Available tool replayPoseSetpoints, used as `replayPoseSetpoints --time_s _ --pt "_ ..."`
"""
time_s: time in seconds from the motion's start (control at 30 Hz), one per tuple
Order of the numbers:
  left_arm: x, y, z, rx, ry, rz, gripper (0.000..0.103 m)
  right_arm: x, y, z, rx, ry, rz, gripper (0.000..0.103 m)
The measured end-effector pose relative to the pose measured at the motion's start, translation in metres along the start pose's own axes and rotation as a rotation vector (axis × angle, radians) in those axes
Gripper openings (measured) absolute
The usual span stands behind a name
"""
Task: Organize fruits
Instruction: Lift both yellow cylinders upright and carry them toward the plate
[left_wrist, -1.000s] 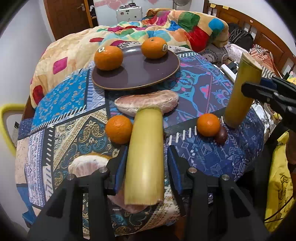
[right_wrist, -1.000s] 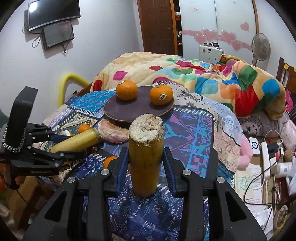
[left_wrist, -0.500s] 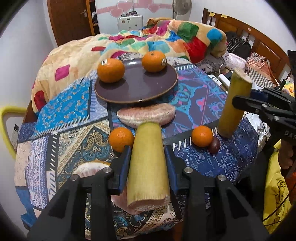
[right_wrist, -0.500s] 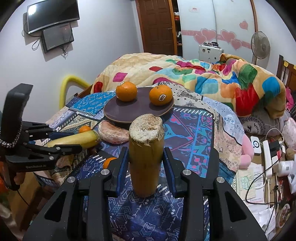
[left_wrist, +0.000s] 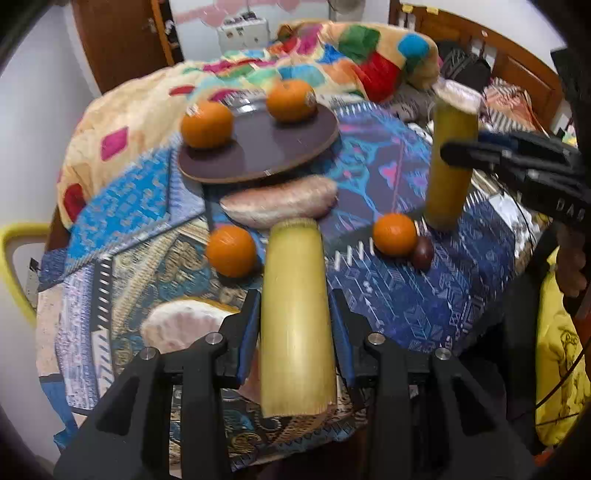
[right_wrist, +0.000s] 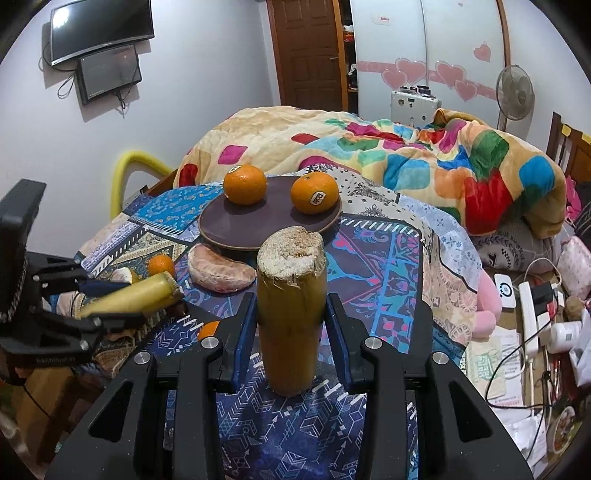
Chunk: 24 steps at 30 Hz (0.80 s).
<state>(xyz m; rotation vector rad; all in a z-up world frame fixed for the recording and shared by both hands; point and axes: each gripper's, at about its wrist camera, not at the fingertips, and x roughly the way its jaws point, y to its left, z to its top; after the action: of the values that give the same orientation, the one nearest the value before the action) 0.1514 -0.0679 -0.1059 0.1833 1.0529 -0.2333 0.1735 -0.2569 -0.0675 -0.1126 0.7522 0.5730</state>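
fibrous cane cylinder (right_wrist: 291, 325), round glossy oranges (right_wrist: 244, 184)

- Left hand-held gripper (left_wrist: 295, 332): matt black plastic, blue pads, bright metal screw heads.
- Sugarcane piece (left_wrist: 297, 325) in it: smooth, pale yellow-green skin, slightly glossy.
- Second sugarcane piece (right_wrist: 291, 314): smooth skin, rough fibrous cut top.
- Plate (right_wrist: 236, 225): dark brown, smooth, faint sheen.
- Oranges (right_wrist: 245, 184): glossy, finely dimpled peel, paper sticker.
- Cloth (left_wrist: 388, 295) over the desk: printed woven fabric, matt.
- Blanket (right_wrist: 406, 155): soft, fleecy.
- Door (right_wrist: 306, 51): varnished wood.
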Motion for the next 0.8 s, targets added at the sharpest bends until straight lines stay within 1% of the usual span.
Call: replayPoseSetpoints --time_s 0.03,0.1,0.27,0.5,0.67,0.8 --pt "0.004 -0.002 0.001 0.006 0.013 0.001 0.037 0.0 0.0 0.0 0.0 0.0 -0.001 0.034" --pt "0.006 -0.004 0.004 0.017 0.012 0.011 0.037 0.0 0.0 0.0 -0.002 0.0 -0.001 0.034" --pt "0.009 -0.003 0.015 0.017 0.009 -0.023 0.038 -0.002 0.0 -0.001 -0.013 0.002 -0.002 0.034" --pt "0.017 -0.002 0.026 0.009 0.009 -0.032 0.039 -0.001 0.0 -0.001 -0.018 0.004 -0.002 0.034" --pt "0.02 -0.002 0.031 0.022 -0.01 -0.025 0.039 0.0 0.0 0.0 -0.013 0.005 -0.002 0.034" --pt "0.017 0.002 0.031 0.007 -0.027 -0.058 0.038 0.001 -0.001 0.001 -0.008 0.003 -0.006 0.034"
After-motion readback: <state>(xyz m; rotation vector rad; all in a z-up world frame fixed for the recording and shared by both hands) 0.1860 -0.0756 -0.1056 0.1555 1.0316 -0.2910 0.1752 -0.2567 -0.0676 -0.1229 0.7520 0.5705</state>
